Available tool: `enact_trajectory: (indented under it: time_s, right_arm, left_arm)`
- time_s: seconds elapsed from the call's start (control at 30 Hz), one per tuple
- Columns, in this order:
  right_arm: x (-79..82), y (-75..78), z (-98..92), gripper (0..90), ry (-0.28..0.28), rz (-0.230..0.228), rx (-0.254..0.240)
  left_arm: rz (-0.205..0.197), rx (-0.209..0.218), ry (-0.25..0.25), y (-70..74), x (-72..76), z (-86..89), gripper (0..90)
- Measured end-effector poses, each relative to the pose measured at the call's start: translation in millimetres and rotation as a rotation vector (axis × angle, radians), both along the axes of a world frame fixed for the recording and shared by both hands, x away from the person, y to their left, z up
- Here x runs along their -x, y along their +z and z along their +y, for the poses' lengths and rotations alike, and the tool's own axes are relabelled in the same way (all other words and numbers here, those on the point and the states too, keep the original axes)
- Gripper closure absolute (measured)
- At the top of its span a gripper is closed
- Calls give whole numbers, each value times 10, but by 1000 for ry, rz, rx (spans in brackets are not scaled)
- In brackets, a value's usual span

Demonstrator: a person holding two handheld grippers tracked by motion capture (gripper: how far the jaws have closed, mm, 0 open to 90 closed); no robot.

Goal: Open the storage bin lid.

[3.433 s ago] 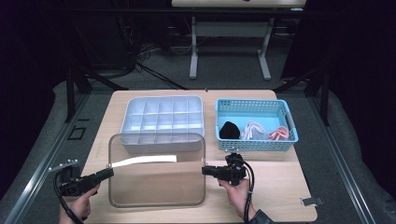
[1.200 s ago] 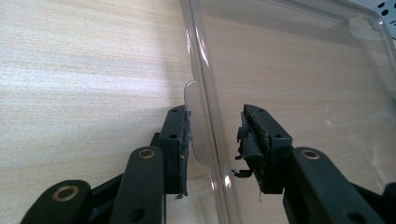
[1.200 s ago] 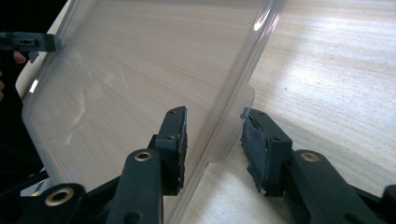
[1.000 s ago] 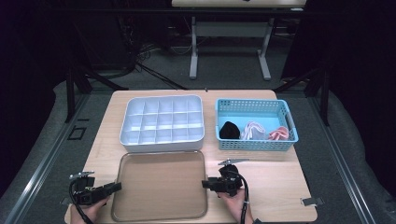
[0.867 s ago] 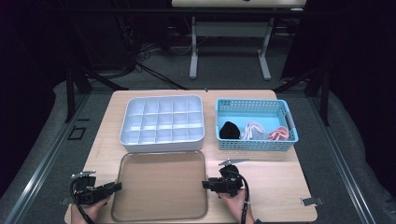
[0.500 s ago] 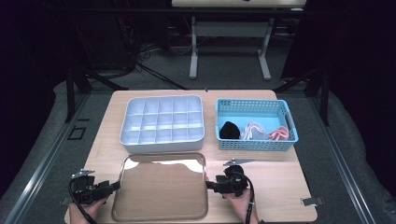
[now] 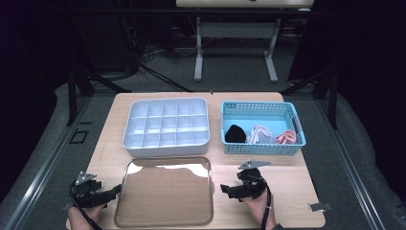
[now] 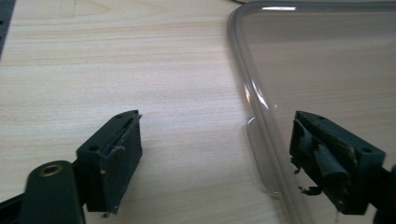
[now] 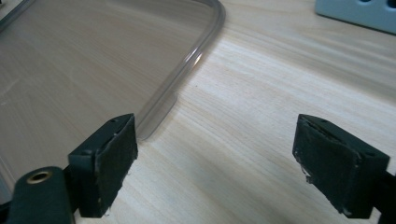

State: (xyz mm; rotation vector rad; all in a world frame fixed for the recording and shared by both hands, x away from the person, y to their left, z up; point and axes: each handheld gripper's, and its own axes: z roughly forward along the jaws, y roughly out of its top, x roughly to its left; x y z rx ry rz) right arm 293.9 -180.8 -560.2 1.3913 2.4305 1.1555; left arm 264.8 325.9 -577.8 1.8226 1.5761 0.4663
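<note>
Both grippers are letting go of the clear lid (image 7: 164, 191), which is lying flat on the tabletop (image 7: 287, 177) just in front of the divided organizer tray (image 7: 166, 126). Left gripper (image 7: 112, 191) is sitting at the lid's left edge; its jaws have just been opening and are standing wide, the lid's rim (image 8: 261, 126) running between them but no pad pressing on it. Right gripper (image 7: 225, 189) is sitting just off the lid's right edge; its jaws have just been opening too and are standing wide, with bare wood between them and the lid's small side tab (image 9: 161, 114) beside the left pad.

To finish the release well, I'd judge both grippers should be backing straight out, away from the lid sideways, keeping pads off the rim so the lid isn't dragged or flipped.

Room: the lid's far edge is lying close to the tray, nearly touching. The blue basket (image 7: 262, 127) with its rolled cloth items is sitting well beyond the right gripper. Open wood is lying right of the lid; on the left the tabletop edge is near, so less room there.
</note>
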Motion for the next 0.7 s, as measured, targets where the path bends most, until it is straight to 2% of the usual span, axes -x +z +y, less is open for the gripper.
enact_trajectory:
  time_s: [0.13, 0.27, 0.33, 0.37, 0.4, 0.57, 0.7]
  right_arm:
    - [-5, -3, -33, 156, -1, 10, -3]
    - [-1, -42, 18, 249, 15, 25, -11]
    - [-2, -59, 66, 341, 37, 39, -19]
    - [-2, -59, 66, 341, 37, 39, -19]
    - [-7, -83, 138, 421, 66, 54, -22]
    - [-19, -128, 306, 495, 95, 81, -27]
    - [-28, -139, 373, 535, 111, 89, -43]
  left_arm:
    - [3, 14, 6, -26, 1, 19, 154]
    - [-2, 18, 3, -8, 33, -4, 148]
    - [-8, 19, -8, 19, 60, -45, 144]
    - [-8, 19, -8, 19, 60, -45, 142]
    - [-13, 19, -17, 40, 78, -84, 137]
    - [-25, 8, -47, 82, 123, -212, 112]
    - [-16, -3, -67, 78, 133, -280, 101]
